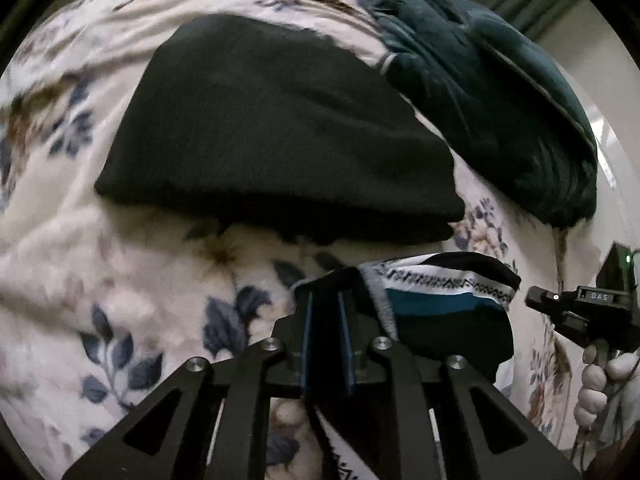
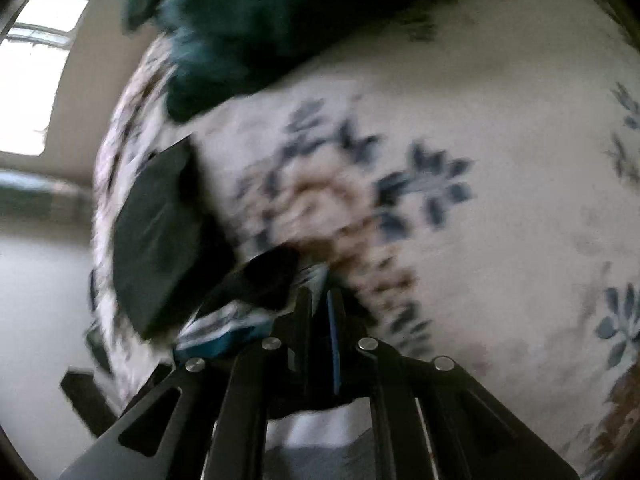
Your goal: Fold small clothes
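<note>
Gripping striped garment [image 1: 436,304], both grippers' jaws closed.

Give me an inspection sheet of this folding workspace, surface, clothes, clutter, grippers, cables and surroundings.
Surface: floral blanket, white with blue and brown flowers, rumpled.
Job's things: small patterned garment, black with teal and white bands, held at both ends; folded black cloth lying flat beyond it.
Clutter: dark green bundle at the far right, touching the black cloth's corner.
Grippers: left gripper shut on the garment's edge; right gripper shut on it too, view blurred.
Cables: thin cable by the gloved hand, partly hidden.
Surroundings: bright window and pale wall at the left of the right wrist view.
</note>
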`<move>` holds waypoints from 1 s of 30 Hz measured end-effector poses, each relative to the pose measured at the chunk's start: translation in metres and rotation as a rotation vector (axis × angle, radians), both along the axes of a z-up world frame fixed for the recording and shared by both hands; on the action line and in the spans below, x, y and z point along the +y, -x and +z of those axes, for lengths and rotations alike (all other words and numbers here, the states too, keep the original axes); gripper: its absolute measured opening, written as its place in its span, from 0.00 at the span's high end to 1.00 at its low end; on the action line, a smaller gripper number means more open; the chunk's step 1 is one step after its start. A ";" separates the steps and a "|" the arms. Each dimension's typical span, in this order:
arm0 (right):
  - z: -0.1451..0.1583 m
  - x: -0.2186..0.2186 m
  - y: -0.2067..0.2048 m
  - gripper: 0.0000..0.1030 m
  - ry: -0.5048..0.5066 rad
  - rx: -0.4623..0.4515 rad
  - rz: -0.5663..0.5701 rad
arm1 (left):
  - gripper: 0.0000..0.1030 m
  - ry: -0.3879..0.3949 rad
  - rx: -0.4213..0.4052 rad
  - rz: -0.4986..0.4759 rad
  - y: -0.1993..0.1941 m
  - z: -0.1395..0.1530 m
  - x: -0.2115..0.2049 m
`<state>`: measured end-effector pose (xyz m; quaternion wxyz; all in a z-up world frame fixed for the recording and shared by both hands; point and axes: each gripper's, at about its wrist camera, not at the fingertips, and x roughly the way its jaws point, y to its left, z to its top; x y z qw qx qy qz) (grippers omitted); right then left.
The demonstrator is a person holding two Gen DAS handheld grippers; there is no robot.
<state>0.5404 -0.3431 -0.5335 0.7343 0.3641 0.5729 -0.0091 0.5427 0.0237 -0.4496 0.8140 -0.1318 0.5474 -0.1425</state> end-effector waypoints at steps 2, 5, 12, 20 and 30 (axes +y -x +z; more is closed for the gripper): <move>-0.016 0.030 -0.018 0.92 -0.053 0.077 0.161 | 0.84 -0.039 -0.016 -0.022 -0.008 0.004 -0.010; -0.037 0.056 -0.052 0.92 0.055 0.082 0.204 | 0.73 -0.063 -0.011 -0.035 -0.021 -0.003 -0.021; -0.028 0.051 -0.075 0.63 0.134 0.029 0.179 | 0.72 0.010 0.058 0.001 -0.026 -0.011 -0.009; 0.008 0.030 0.067 0.17 0.124 0.054 0.091 | 0.47 0.159 0.199 0.052 0.064 -0.012 0.009; -0.057 0.040 0.155 0.91 -0.101 0.140 -0.054 | 0.90 0.099 0.128 0.026 0.091 -0.032 -0.007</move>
